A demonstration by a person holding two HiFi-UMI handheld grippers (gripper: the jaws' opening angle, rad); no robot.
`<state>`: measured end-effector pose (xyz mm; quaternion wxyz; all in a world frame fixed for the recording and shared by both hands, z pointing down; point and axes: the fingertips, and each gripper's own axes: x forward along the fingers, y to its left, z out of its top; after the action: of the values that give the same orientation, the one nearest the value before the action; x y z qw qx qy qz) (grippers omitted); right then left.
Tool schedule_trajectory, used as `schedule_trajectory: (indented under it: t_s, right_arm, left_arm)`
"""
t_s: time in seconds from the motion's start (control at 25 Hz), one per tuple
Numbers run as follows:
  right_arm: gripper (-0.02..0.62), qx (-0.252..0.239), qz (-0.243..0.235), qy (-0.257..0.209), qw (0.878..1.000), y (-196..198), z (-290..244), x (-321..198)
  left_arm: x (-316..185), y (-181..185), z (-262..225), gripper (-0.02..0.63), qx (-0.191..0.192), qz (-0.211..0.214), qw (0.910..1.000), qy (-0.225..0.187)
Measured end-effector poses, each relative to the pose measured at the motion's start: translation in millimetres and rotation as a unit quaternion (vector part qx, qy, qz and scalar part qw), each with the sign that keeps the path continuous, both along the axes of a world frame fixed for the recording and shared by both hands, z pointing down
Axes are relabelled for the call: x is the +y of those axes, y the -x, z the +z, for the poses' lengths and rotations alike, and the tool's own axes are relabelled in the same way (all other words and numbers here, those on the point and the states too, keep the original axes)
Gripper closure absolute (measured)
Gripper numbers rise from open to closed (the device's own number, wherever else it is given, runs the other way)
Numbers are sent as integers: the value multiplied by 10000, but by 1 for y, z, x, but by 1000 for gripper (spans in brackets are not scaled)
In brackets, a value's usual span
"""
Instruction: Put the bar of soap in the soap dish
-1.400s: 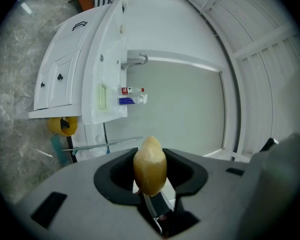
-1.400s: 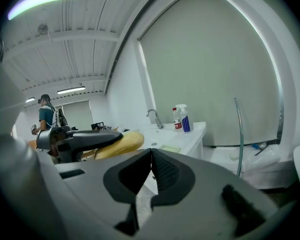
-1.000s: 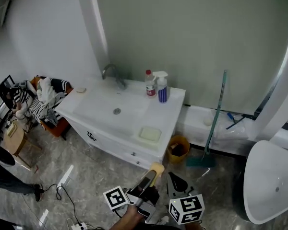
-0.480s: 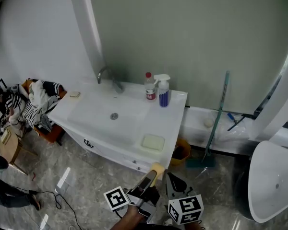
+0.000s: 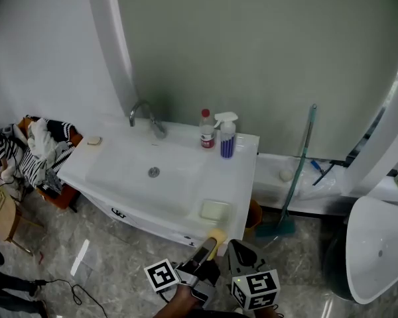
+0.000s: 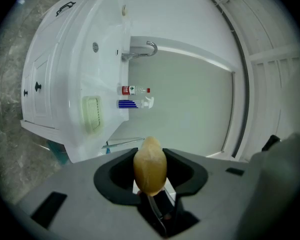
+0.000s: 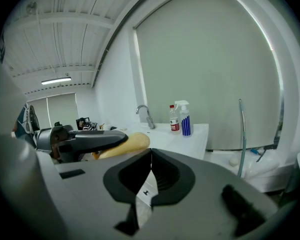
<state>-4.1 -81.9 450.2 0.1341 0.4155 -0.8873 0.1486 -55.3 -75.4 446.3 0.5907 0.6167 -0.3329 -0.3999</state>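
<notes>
**Soap's grabbed, just not in the dish yet**

Head view: the left gripper (image 5: 209, 246) has the yellowish bar of soap (image 5: 217, 234) sticking out of its tip, up in the air in front of the white vanity (image 5: 242, 171). The pale green soap dish (image 5: 214, 210) sits empty near the vanity's front corner, and the right gripper (image 5: 242, 256) hangs just beside the left one. Left gripper view: jaws clamped on the soap, with the dish ahead and nothing in it. Right gripper view: jaws pressed together with nothing between them. So I'd say the pickup's done; what's left is getting the soap over the dish and letting go.
</notes>
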Motion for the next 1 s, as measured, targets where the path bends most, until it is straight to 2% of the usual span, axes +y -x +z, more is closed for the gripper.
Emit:
schedule_trajectory:
  t_s: [0.68, 1.0]
  right_arm:
    - [584, 131, 689, -91, 9975, 53, 4, -35]
    - [584, 256, 916, -136, 9954, 68, 6, -38]
  left_arm:
    - [-39, 52, 9, 451, 29, 734, 9973, -47]
    - [-46, 70, 14, 451, 66, 911, 9958, -43]
